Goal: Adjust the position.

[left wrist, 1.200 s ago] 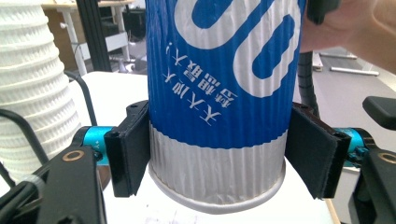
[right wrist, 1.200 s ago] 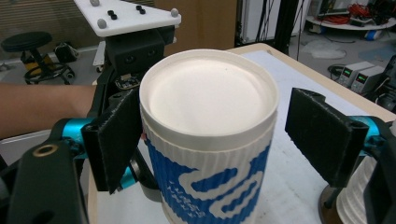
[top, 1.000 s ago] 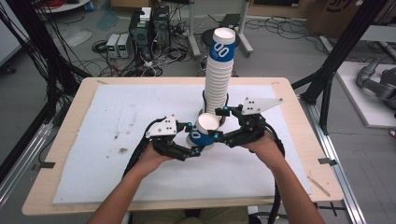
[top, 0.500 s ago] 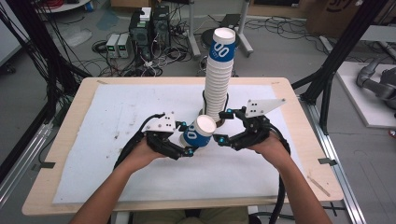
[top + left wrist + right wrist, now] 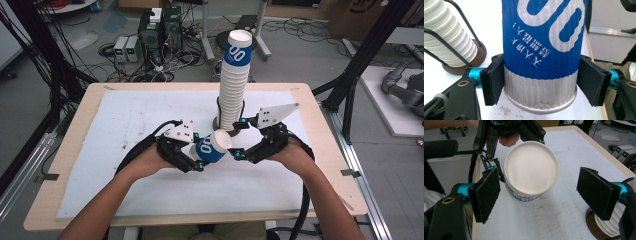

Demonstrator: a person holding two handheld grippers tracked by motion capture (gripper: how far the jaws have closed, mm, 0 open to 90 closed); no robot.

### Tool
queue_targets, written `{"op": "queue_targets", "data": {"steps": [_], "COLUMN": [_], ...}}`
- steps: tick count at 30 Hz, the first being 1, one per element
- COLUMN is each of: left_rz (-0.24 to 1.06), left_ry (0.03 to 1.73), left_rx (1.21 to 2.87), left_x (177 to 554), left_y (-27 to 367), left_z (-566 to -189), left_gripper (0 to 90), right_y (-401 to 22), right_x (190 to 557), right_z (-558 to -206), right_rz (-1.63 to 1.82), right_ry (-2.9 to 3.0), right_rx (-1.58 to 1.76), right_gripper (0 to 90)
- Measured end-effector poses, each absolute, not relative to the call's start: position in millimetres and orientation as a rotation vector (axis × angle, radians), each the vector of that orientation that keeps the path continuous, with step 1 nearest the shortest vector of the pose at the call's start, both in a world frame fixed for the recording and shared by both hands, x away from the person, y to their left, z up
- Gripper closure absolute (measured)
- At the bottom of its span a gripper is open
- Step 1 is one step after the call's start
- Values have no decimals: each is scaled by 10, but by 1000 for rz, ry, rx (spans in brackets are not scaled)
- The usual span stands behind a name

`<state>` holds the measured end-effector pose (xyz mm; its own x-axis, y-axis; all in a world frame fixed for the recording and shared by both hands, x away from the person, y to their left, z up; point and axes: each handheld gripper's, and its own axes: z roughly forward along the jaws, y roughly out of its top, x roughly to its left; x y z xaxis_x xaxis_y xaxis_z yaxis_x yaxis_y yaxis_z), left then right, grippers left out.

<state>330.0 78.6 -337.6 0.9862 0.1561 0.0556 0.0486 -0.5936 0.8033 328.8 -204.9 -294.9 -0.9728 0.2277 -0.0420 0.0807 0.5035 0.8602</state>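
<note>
Place: a robotics or electronics lab, set up for recording.
Surface: a plywood-edged surface (image 5: pixel 320 130) under a white sheet, ringed by black metal framing (image 5: pixel 372 47) like a camera rig.
Floor: bare grey concrete, strewn with tangled black cables (image 5: pixel 165 65).
Equipment: two small white power supply boxes (image 5: pixel 127 48) and dark computer towers (image 5: pixel 160 27) stand on the floor behind the surface.
Beyond: a grey robot arm (image 5: pixel 402 90) lies on a white platform to the right; a cardboard box (image 5: pixel 357 15) sits at the back.
Tools: the person holds a cabled hand-held gripper (image 5: pixel 197 161) in each hand, not household gear.
</note>
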Motion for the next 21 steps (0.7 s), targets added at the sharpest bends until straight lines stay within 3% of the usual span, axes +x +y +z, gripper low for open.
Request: {"op": "queue_targets", "data": {"steps": [21], "left_rz": [113], "left_ry": [98], "left_rx": [2294], "left_x": [3277], "left_y": [622], "left_z": [-3483], "left_gripper": [280], "right_y": [-1692], "right_x": [3274], "right_z": [-3005], "right_rz": [1146], "right_ry": [2789], "right_rx": [80], "right_gripper": [192]}}
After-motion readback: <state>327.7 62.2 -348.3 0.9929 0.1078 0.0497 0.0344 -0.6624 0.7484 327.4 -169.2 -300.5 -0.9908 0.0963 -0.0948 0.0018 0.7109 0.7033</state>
